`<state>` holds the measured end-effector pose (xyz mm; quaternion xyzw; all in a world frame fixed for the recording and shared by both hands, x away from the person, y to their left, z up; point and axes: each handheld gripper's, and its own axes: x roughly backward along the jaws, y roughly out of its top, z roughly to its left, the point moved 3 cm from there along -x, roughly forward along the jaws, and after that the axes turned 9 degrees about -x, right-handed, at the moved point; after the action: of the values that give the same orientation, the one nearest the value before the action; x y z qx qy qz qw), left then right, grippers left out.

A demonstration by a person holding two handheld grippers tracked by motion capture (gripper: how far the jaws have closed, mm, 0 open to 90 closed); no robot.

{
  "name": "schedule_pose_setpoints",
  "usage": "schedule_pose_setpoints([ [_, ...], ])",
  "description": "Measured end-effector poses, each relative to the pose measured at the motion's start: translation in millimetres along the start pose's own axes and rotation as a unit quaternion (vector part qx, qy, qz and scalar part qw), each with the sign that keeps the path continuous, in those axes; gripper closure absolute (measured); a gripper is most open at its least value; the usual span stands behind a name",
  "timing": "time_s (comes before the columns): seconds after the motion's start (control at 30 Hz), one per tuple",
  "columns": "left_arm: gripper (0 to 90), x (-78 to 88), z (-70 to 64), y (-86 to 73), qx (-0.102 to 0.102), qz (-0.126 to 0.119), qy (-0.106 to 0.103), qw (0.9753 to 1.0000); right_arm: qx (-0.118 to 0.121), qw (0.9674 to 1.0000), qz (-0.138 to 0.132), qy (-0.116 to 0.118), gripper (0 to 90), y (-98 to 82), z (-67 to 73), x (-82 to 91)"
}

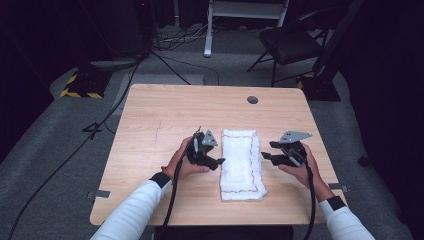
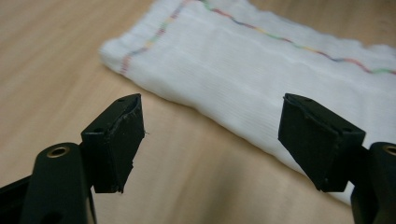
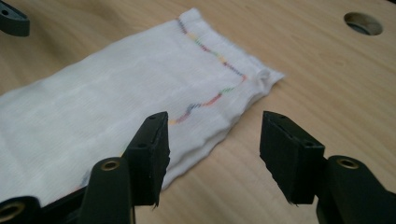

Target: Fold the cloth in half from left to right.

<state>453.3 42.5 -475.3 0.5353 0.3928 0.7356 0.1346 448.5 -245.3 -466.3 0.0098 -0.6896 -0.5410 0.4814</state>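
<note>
The left gripper (image 1: 218, 161) stands with its jaws wide apart and nothing between them — in the left gripper view its two black pads (image 2: 116, 140) hang over bare wood, the near long edge of the cloth (image 2: 261, 74) running just beyond them, not touched. The right gripper (image 1: 267, 157) is likewise wide and empty; in the right gripper view its left pad (image 3: 152, 154) sits above the cloth's long edge and the other above wood, and I cannot tell whether the left one brushes the fabric.

The cloth (image 1: 241, 165) is a white folded strip with a thin coloured stitch line near its border. It lies flat near the middle of the table (image 1: 160, 115), a little toward the person's side, its long axis running away from the person. The grippers flank it, one at each long side, tips pointing inward at it.

The near short end of the cloth lies close to the table's front edge but inside it. Bare wood runs wide to the left, to the right and beyond the far end of the cloth. A round hole (image 1: 252, 100) sits near the far edge, well apart from the cloth.
</note>
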Motion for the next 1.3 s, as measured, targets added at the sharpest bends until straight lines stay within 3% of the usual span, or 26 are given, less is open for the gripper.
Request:
schedule_pose_setpoints([
  [0.13,24.1,-23.6,28.2,12.6,0.023,0.004,0.026,0.9994,-0.005,0.9999,0.003,-0.01,47.1,18.6,-11.5,-23.1],
  [0.2,24.1,-28.6,33.2,14.4,0.027,0.002,0.036,0.999,-0.009,0.9999,0.003,-0.012,48.1,21.4,-14.2,-28.6],
  [0.43,25.4,-69.4,60.3,16.2,0.08,0.018,0.037,0.9959,-0.027,0.9989,0.022,-0.031,50.1,32.3,-32.2,-67.3],
  [0.67,23.3,-89.4,64.7,14.7,0.104,0.034,0.032,0.9935,-0.053,0.997,0.038,-0.041,51.6,35.6,-42.1,-90.5],
  [0.9,25.4,-90.8,64.4,13.7,0.096,0.031,0.034,0.9943,-0.082,0.9954,0.042,-0.027,53.9,28.5,-48.6,-98.9],
  [0.93,30.0,-90.2,63.3,14.3,0.09,0.029,0.026,0.9952,-0.083,0.9955,0.041,-0.019,59.8,27.4,-47.1,-98.8],
  [0.97,35.8,-90.2,63.3,14.3,0.09,0.029,0.026,0.9952,-0.083,0.9955,0.041,-0.019,59.8,27.4,-47.1,-98.8],
  [1.0,35.8,-89.7,62.5,14.9,0.084,0.027,0.019,0.9959,-0.083,0.9956,0.04,-0.016,63.1,27.0,-46.3,-99.0],
  [1.03,42.4,-89.6,61.7,15.4,0.084,0.028,0.016,0.996,-0.086,0.9955,0.04,-0.008,70.0,27.2,-44.5,-99.5],
  [1.07,42.4,-89.8,61.1,15.8,0.085,0.025,0.012,0.996,-0.086,0.9955,0.04,-0.008,70.0,27.2,-44.5,-99.5],
  [1.1,51.3,-89.2,61.1,16.0,0.08,0.024,0.005,0.9965,-0.085,0.9954,0.044,-0.003,74.0,27.9,-43.5,-99.8],
  [1.13,53.3,-88.4,61.6,16.1,0.077,0.024,-0.004,0.9967,-0.087,0.9952,0.046,0.0,76.5,28.2,-43.0,-99.8],
  [1.23,59.8,-88.4,62.7,15.7,0.083,0.019,-0.015,0.9963,-0.087,0.995,0.048,0.007,79.9,28.7,-43.1,-99.9],
  [1.3,70.5,-88.5,64.4,15.6,0.089,0.016,-0.03,0.9954,-0.081,0.9955,0.049,0.007,84.1,29.9,-41.9,-100.3],
])
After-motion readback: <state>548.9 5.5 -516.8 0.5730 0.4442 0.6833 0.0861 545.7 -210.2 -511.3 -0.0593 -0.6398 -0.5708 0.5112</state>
